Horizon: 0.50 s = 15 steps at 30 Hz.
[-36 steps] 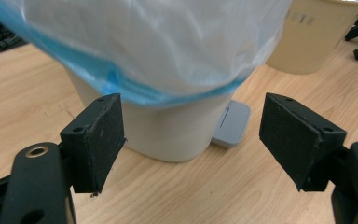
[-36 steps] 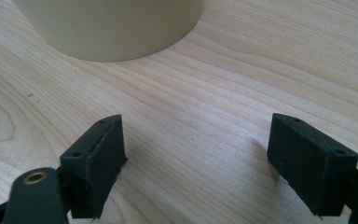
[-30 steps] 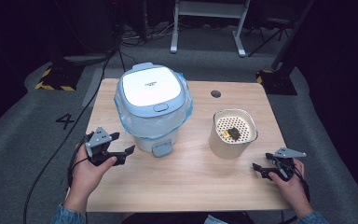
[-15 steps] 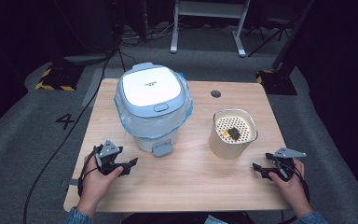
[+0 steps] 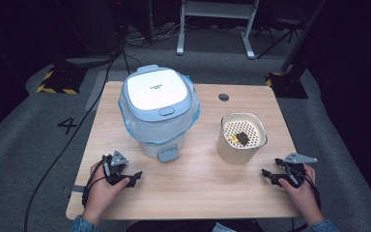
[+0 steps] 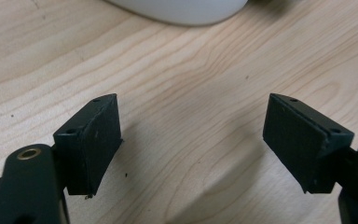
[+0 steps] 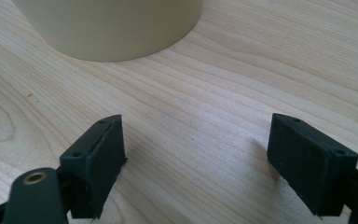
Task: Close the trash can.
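On table (image 5: 198, 188): left hand-held gripper (image 5: 134, 177) low, jaws apart, empty.

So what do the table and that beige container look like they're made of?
Table: pale wood or wood-look laminate, matt, with visible grain lines. Beige container: probably plastic, going by its smooth, even, matt wall and perforated insert; ceramic can't be ruled out.

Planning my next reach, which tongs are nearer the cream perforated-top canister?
Right. The right tongs sit just beside the cream perforated-top canister; the left tongs rest below the white bin.
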Available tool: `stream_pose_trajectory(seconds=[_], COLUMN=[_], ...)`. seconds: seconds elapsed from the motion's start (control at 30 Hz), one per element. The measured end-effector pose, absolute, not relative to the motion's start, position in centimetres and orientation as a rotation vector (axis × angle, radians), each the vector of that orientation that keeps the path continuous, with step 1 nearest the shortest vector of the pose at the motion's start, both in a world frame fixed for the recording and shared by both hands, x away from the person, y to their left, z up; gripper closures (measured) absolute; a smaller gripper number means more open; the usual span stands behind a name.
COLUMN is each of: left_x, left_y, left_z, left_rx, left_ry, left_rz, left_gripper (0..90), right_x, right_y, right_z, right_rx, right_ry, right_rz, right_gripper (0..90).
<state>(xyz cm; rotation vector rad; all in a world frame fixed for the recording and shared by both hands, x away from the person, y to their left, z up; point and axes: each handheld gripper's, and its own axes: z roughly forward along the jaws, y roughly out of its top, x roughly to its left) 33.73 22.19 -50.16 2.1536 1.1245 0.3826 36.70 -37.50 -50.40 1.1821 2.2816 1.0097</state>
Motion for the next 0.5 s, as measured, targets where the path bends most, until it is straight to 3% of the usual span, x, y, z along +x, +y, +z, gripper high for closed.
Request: stream_pose_trajectory(seconds=[0.5], left_x=[34.01], left_y=[21.97], left_z=[-50.49], left_rx=[2.156], left_ry=[1.115], left_rz=[0.419], left_gripper=[11.8], right_x=[36.7], right_y=[-37.47], right_z=[-50.39], right_rx=[1.183], right_ry=[2.28], right_rz=[1.007], right_gripper=[19.0])
